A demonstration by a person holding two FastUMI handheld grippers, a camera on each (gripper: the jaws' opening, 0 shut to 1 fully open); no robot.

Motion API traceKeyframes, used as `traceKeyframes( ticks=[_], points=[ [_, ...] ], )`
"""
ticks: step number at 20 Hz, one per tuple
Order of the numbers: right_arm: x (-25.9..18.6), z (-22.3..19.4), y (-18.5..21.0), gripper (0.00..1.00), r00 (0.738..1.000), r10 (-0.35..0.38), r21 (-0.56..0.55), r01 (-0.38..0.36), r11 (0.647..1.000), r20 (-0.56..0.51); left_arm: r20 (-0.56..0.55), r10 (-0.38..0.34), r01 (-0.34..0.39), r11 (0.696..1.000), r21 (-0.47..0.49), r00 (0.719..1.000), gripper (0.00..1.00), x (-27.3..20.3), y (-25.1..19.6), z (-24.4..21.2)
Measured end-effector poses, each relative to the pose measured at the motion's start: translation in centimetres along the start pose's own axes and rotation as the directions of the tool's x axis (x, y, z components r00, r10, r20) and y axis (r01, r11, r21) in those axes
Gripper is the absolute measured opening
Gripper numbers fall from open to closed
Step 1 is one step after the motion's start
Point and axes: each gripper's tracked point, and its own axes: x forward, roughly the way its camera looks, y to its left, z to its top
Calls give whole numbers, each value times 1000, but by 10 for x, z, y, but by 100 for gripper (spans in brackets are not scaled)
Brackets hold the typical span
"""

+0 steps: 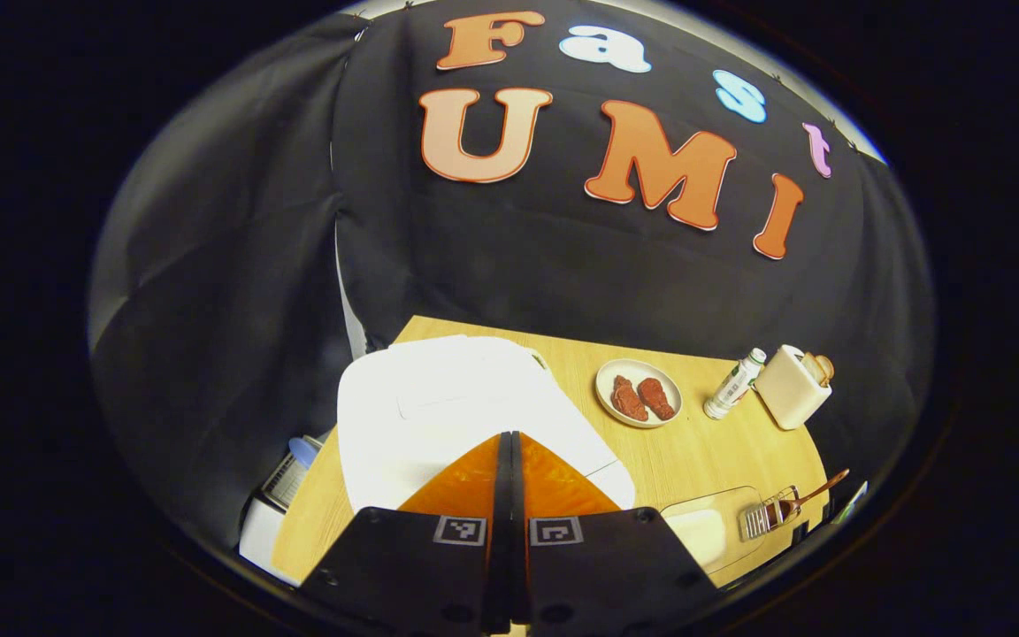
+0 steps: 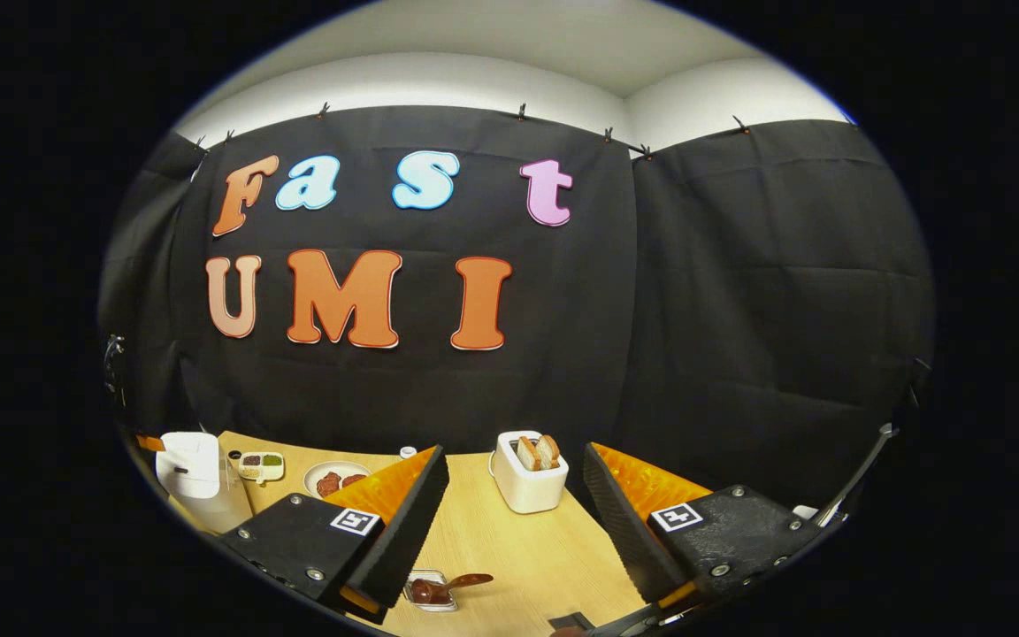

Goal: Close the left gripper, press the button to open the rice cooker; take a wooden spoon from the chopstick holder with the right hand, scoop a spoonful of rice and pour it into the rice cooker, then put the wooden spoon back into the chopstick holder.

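Table (image 1: 722,442) is seen carrying all items. Rice cooker (image 1: 465,407), lid down, is taken as landmark. Left gripper (image 1: 509,442) is held directly over it, fingers pressed together, nothing gripped. Right gripper (image 2: 514,495) is spread wide, empty. Wooden spoon (image 1: 815,493) is seen in chopstick holder (image 1: 770,510), well right of the cooker.

A staged kitchen inside a recording booth: black cloth (image 2: 739,292) hangs clipped below a white wall, and a wooden counter (image 2: 509,540) at the frame's bottom carries a toaster (image 2: 527,473), a rice cooker (image 1: 456,407) and a plate of meat (image 1: 639,393).
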Motion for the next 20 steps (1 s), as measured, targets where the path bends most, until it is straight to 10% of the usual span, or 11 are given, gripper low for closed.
traceKeyframes(
  ticks=[20],
  points=[
    [10, -20, 5, 96, 998, 11, 34, -9, 999, -55, -135, 24, -22, 1000, 10, 991, 5, 37, 5, -39]
  ],
)
